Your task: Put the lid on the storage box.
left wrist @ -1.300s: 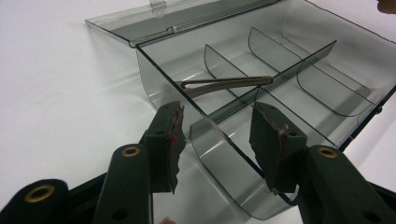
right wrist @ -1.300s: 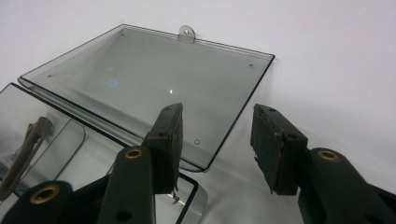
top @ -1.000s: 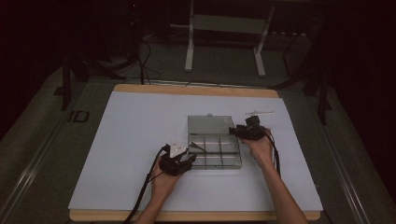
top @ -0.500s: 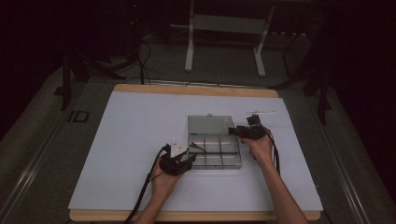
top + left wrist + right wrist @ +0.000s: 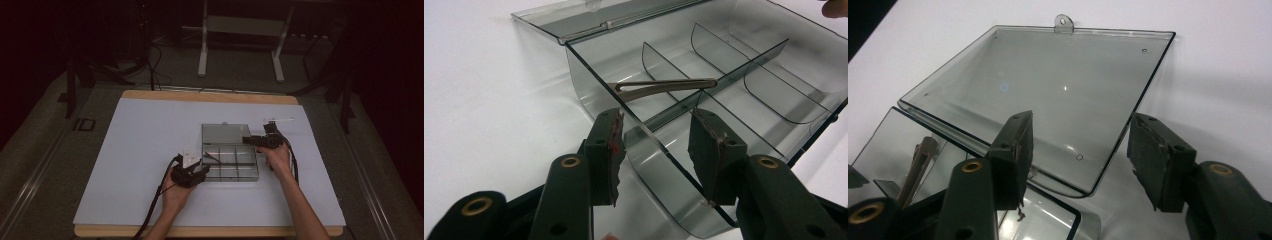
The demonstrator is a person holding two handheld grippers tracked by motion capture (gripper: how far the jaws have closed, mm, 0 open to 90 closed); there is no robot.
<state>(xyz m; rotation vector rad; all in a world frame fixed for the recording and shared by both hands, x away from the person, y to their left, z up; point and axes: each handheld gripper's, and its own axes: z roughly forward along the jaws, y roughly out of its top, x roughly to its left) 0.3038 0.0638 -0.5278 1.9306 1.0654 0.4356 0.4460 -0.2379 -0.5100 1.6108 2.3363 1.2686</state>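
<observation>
At the left of the table (image 5: 125,150), the left gripper (image 5: 199,170) sits at the near-left corner of a clear, smoke-tinted plastic organiser box (image 5: 230,162), its fingers (image 5: 606,150) apart with the box's curved front corner wall between them, not visibly pinched. The box lies near the middle of the white table, its hinged lid (image 5: 1048,95) laid back flat on the far side. Dividers split the tray into small compartments, and a pair of metal tweezers (image 5: 664,87) lies tilted across one of them at the left end. To the right, the right gripper (image 5: 260,141) hovers at the lid's right corner; its fingers (image 5: 1013,155) have just been opening and stand wide, the lid's corner between them but unclamped. The box looks light, stiff and slick, likely to slide or tip if pushed; thin rims and the lid's edge seem the best holds.
</observation>
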